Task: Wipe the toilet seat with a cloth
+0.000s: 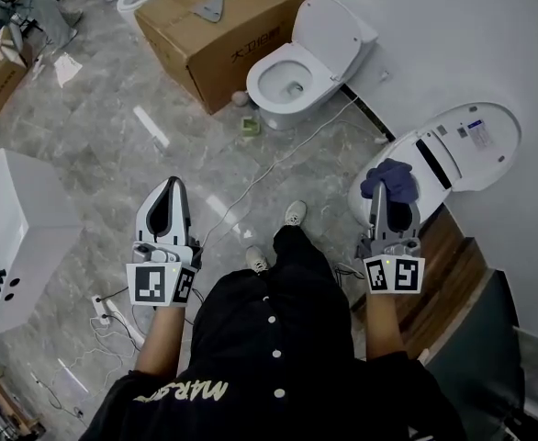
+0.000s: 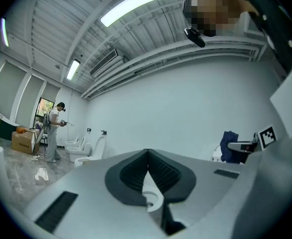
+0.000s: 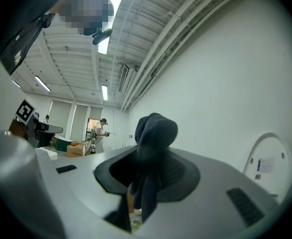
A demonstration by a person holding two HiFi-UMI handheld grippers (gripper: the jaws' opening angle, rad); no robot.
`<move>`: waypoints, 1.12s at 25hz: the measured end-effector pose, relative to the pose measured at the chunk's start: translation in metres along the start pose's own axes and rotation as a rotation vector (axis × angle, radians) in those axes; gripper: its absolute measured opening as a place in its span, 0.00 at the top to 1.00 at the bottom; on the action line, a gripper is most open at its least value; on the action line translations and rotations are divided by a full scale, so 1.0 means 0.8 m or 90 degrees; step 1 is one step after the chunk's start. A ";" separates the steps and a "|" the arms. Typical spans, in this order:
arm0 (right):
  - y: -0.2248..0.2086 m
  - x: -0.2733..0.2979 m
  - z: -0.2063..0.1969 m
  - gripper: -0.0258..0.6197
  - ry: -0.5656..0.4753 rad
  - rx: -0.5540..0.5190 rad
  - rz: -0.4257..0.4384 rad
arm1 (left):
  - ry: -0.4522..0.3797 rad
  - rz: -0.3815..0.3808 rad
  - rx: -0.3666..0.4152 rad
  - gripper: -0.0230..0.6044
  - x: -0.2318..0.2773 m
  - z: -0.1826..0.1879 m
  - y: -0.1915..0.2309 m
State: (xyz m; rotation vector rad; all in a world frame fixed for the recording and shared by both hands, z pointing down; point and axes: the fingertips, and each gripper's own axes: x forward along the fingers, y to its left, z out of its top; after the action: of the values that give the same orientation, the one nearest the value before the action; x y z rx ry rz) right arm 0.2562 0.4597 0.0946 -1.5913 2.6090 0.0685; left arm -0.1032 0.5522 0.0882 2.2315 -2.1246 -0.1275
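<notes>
Cloth (image 1: pixel 388 177), dark blue and bunched, pinched in the right gripper (image 1: pixel 390 194) and held over the front edge of the toilet seat (image 1: pixel 425 177), lid (image 1: pixel 478 136) already tipped back against the wall. Clamped low on the fabric, leaving a loose wad proud of the jaw tips, likely to put a soft pad rather than bare plastic against the porcelain. Contact with the seat impossible to confirm from any view; judging by the right gripper view, aimed level at the wall with only the lid at its right edge, probably poised just above.

Left gripper (image 1: pixel 172 186) empty, jaws pressed together at the tips, parked over bare marble floor (image 1: pixel 85 136) well apart from the toilet, seemingly out of the way of a one-handed job.

Toilet raised on a wooden platform (image 1: pixel 448 265) at the floor's right edge, hence the reach forward and to the right. Second toilet (image 1: pixel 292 81) and cardboard box (image 1: pixel 223 35) near the far edge of the floor, white box (image 1: pixel 21 228) at the left edge, none of them part of the job.

Wiping apparently not yet begun; next, by all appearances, lowering the wad flat onto the seat and sweeping along its ring.
</notes>
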 end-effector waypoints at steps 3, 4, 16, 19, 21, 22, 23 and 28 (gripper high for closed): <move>-0.007 0.019 -0.007 0.80 -0.002 0.005 0.000 | 0.007 -0.002 0.002 0.95 0.021 -0.006 0.003; -0.011 0.027 -0.010 0.80 -0.002 0.007 0.000 | 0.008 -0.003 0.004 0.95 0.030 -0.007 0.003; -0.081 0.192 -0.030 0.80 -0.008 0.011 0.013 | -0.002 0.015 0.015 0.95 0.194 -0.003 0.023; -0.104 0.238 -0.028 0.80 -0.011 0.012 0.017 | -0.005 0.020 0.021 0.95 0.242 0.006 0.026; -0.117 0.266 -0.029 0.80 -0.011 0.011 0.022 | -0.006 0.025 0.020 0.95 0.274 0.009 0.027; -0.124 0.279 -0.030 0.80 -0.009 0.010 0.026 | -0.006 0.027 0.019 0.95 0.288 0.009 0.026; -0.132 0.292 -0.032 0.80 -0.006 0.008 0.030 | -0.006 0.028 0.020 0.95 0.302 0.010 0.024; -0.171 0.352 -0.041 0.80 0.001 0.013 0.038 | 0.000 0.034 0.021 0.95 0.370 0.007 0.013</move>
State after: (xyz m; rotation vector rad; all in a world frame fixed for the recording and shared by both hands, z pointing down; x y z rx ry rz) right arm 0.2481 0.1449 0.1014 -1.5072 2.6504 0.0453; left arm -0.1002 0.2558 0.0775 2.1904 -2.1997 -0.0909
